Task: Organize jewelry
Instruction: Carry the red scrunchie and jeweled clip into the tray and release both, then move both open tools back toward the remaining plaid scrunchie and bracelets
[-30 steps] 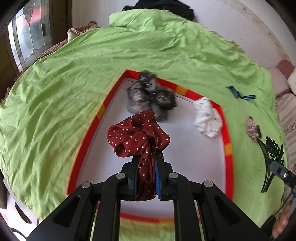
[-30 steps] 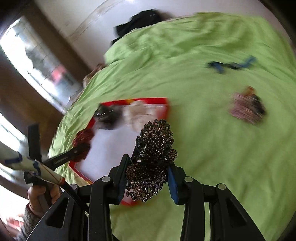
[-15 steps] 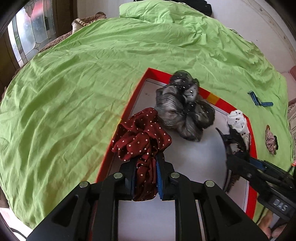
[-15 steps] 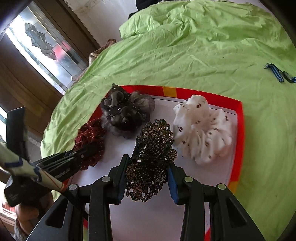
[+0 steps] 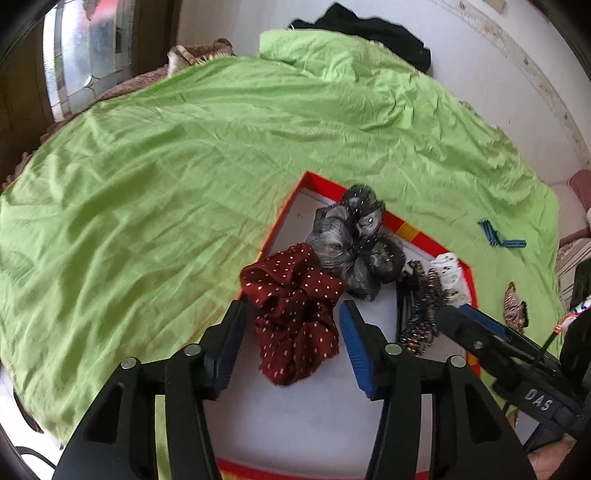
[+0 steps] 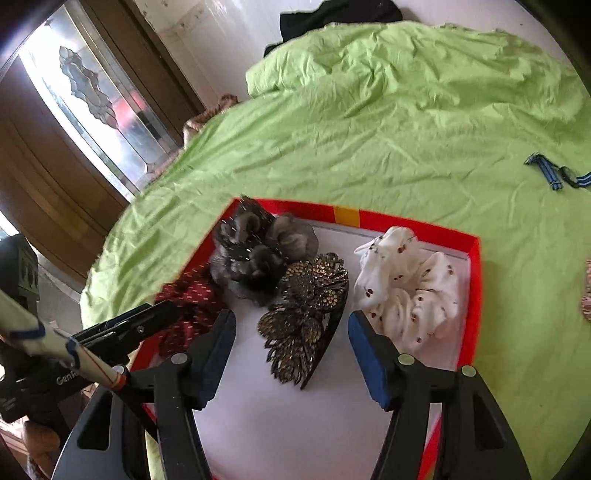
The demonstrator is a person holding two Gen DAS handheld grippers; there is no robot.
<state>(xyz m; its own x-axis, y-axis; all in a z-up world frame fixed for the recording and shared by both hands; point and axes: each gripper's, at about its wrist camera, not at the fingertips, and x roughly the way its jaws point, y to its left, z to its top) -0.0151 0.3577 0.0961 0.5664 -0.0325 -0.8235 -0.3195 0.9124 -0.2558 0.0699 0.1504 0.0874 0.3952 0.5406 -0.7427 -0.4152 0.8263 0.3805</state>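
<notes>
A dark red dotted scrunchie (image 5: 295, 321) lies on the white floor of the red-rimmed tray (image 5: 291, 199), near its left rim. My left gripper (image 5: 291, 308) straddles it with its jaws opening, and the blue pads stand clear of the cloth. In the right wrist view a brown rhinestone hair clip (image 6: 306, 314) rests on the tray (image 6: 474, 295) between a grey scrunchie (image 6: 258, 251) and a white dotted scrunchie (image 6: 406, 288). My right gripper (image 6: 291, 317) is over the clip, its jaws also opening, with the pads off the clip.
Around the tray spreads a wrinkled green sheet (image 5: 147, 221). A pair of blue striped clips (image 6: 554, 175) and a patterned clip (image 5: 513, 306) lie on it to the right. A black garment (image 5: 369, 29) sits at the far edge, with a glazed door at left.
Both grippers have gone from shut to open. The red scrunchie and the rhinestone clip now lie loose on the tray. The right gripper came in from over the sheet to the tray.
</notes>
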